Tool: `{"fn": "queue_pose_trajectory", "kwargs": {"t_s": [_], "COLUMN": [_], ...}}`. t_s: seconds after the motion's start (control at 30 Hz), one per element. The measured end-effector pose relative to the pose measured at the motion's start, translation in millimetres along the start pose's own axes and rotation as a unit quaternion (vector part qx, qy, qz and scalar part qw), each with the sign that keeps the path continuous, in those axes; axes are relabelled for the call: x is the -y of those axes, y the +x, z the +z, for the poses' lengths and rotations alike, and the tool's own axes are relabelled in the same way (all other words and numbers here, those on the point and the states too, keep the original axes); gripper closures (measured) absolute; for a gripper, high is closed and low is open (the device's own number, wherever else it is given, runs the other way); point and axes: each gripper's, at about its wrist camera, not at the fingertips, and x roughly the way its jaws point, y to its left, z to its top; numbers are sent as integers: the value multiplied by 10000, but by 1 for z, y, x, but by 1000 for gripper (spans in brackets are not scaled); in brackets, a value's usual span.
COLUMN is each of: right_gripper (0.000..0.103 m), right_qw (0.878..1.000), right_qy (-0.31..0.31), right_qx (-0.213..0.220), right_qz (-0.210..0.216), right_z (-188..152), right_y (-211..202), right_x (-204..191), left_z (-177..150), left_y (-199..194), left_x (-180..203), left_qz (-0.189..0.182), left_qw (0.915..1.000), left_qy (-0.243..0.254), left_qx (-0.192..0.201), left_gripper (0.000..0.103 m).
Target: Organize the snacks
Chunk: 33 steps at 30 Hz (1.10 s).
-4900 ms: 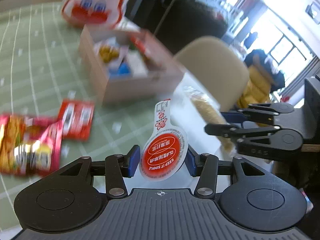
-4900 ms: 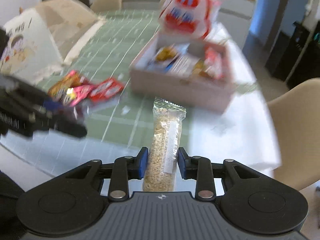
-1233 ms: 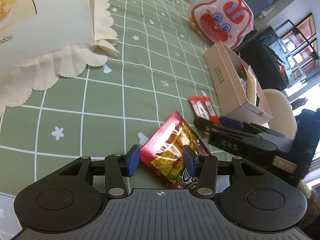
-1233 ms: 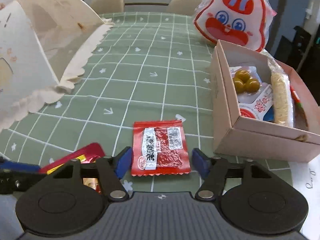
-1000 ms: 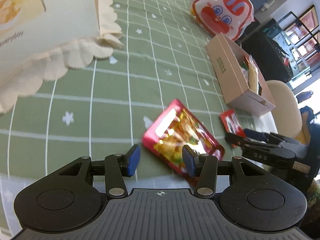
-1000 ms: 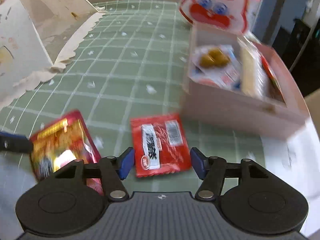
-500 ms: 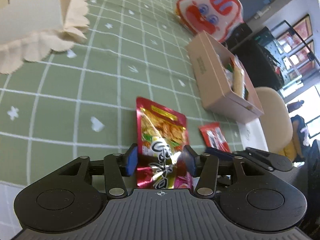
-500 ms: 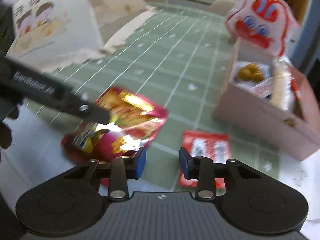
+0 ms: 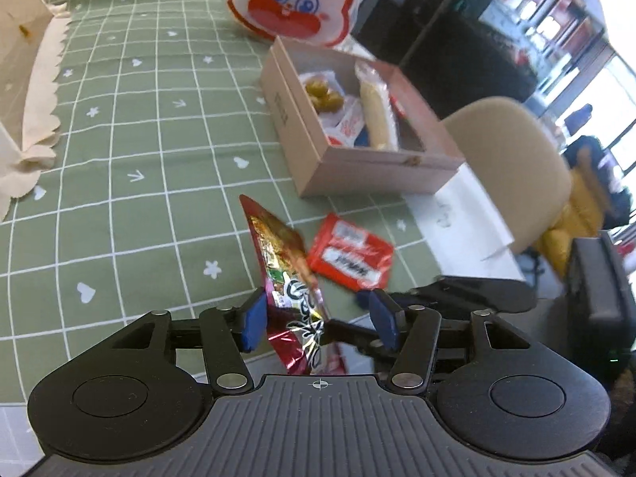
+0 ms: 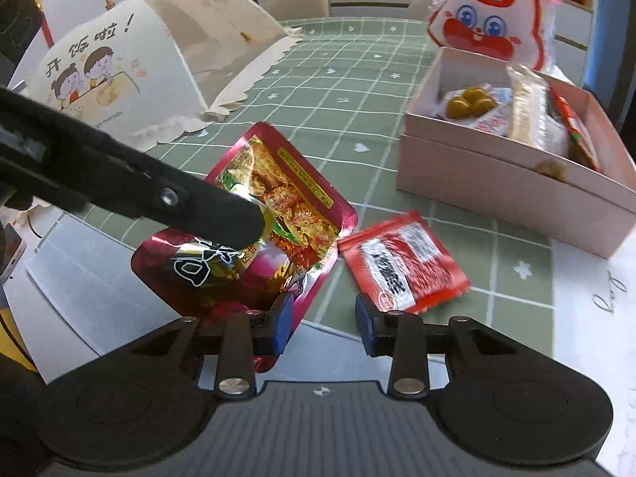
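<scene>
A magenta snack packet point(image 9: 286, 262) stands tilted on edge between the opening jaws of my left gripper point(image 9: 318, 320), close to the left pad and clear of the right one. In the right wrist view one left-gripper finger point(image 10: 179, 198) lies across the packet point(image 10: 286, 198). My right gripper point(image 10: 324, 324) is narrow with a bare gap; the packet's lower corner rests by its left pad. A small red packet point(image 10: 401, 266) lies flat just ahead. The pink box point(image 10: 497, 194) on the right holds several snacks.
A rabbit-faced bag point(image 9: 294, 0) stands behind the box point(image 9: 357, 171). A folding food cover point(image 10: 119, 79) sits at the far left of the green checked cloth. A beige chair point(image 9: 505, 151) is beyond the table edge, by a white paper point(image 9: 457, 206).
My left jaws have widened and that hand has swung toward the box. The magenta packet has turned up on edge. My right jaws narrowed a second ago and have held since.
</scene>
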Motion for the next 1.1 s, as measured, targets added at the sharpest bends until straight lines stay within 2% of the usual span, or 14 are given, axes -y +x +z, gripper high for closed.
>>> {"fn": "queue_pose_trajectory", "kwargs": {"t_s": [0.27,0.43,0.57,0.63,0.67,0.77,1.0,1.07,1.1], "right_gripper": [67,68,68,67,67,67,67,67,67], "right_qw": [9998,9998,9991,9987,9983,9975,9972,9970,9968], "right_qy": [197,202,365,417,433,509,485,479,489], "right_qx": [61,42,42,101,144,200,213,188,171], "right_qz": [10,-79,-195,-292,-357,-445,-532,-571,-603], "right_z": [-8,-14,-19,-21,-23,-24,-22,-22,-21], "right_y": [-10,-17,-25,-33,-37,-42,-36,-35,-34], "right_x": [24,30,38,41,42,46,36,34,33], "left_z": [7,14,21,20,18,16,19,18,17], "left_y": [11,15,22,31,37,48,54,59,60], "left_x": [25,39,59,68,71,72,64,64,63], "left_qz": [-56,-380,-629,-443,-308,-286,-262,-108,25], "left_qw": [9999,9991,9971,9963,9956,9950,9939,9925,9913], "left_qy": [123,168,438,715,840,852,951,1097,1192], "left_qx": [-36,21,-34,-192,-279,-436,-485,-525,-552], "left_gripper": [43,45,59,61,56,56,57,61,67]}}
